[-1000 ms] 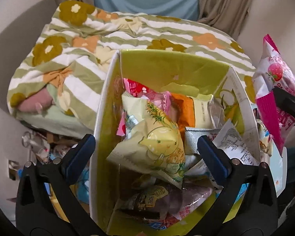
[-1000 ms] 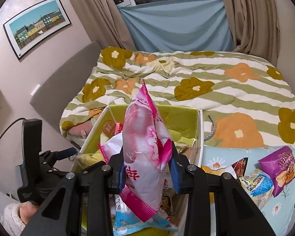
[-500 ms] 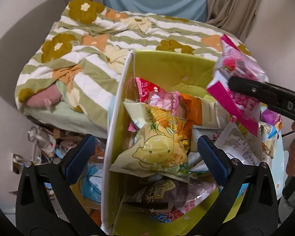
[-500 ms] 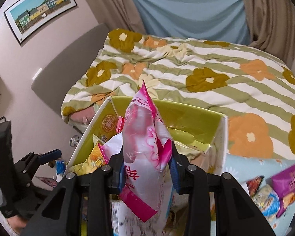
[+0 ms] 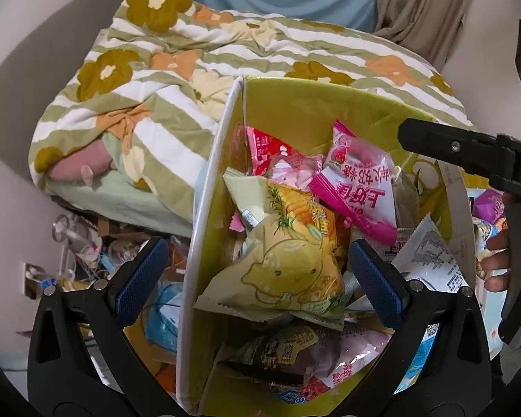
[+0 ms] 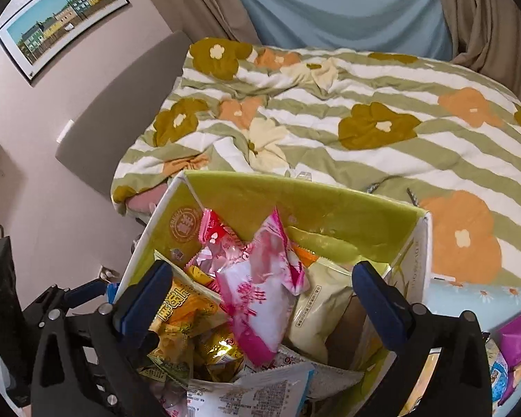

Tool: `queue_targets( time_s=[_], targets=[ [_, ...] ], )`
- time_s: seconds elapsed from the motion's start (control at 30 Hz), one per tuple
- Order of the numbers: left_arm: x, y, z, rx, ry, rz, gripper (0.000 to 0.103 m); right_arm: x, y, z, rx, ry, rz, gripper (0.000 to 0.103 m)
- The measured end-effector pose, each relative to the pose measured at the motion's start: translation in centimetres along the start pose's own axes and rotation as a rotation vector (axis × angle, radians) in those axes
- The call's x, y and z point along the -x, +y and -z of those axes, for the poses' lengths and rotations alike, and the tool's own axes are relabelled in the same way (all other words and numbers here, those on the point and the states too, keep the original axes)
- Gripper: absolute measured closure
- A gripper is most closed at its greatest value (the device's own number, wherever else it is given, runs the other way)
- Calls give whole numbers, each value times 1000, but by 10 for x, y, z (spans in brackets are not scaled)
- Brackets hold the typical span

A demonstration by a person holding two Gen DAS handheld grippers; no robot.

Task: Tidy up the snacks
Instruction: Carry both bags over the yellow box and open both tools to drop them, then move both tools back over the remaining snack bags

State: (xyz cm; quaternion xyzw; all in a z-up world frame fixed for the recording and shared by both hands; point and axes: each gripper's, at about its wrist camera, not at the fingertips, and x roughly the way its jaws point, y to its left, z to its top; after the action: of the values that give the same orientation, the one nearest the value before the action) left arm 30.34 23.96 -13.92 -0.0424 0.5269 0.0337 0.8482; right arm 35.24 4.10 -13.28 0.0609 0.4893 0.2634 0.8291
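A yellow-green cardboard box (image 5: pixel 295 100) (image 6: pixel 330 208) full of snack packets stands at the foot of the bed. A pink-and-white strawberry candy bag (image 5: pixel 357 187) (image 6: pixel 260 299) lies loose on top of the pile inside it. A yellow lemon chip bag (image 5: pixel 284 271) lies in front of it. My right gripper (image 6: pixel 262 295) is open, its jaws wide either side of the pink bag, not touching it. My left gripper (image 5: pixel 257 271) is open and empty, hovering over the box's left wall. One right finger (image 5: pixel 451 149) shows above the box in the left wrist view.
A bed with a green-striped flowered quilt (image 6: pixel 364 111) lies behind the box. More snack packets, one purple (image 6: pixel 517 340), lie on a light blue cloth at the right. Clutter (image 5: pixel 87 253) sits on the floor left of the box. A hand (image 5: pixel 496 264) holds the right gripper.
My right gripper moved over the box, opened and let go of the pink candy bag, which now lies on the snack pile. My left gripper stayed open beside the box.
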Motion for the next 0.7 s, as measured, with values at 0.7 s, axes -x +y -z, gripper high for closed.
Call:
queue_targets(
  time_s=[0.7],
  targets=[
    [74, -21, 16, -66, -134, 36, 0, 93, 35, 26, 75, -128, 82, 0]
  ],
)
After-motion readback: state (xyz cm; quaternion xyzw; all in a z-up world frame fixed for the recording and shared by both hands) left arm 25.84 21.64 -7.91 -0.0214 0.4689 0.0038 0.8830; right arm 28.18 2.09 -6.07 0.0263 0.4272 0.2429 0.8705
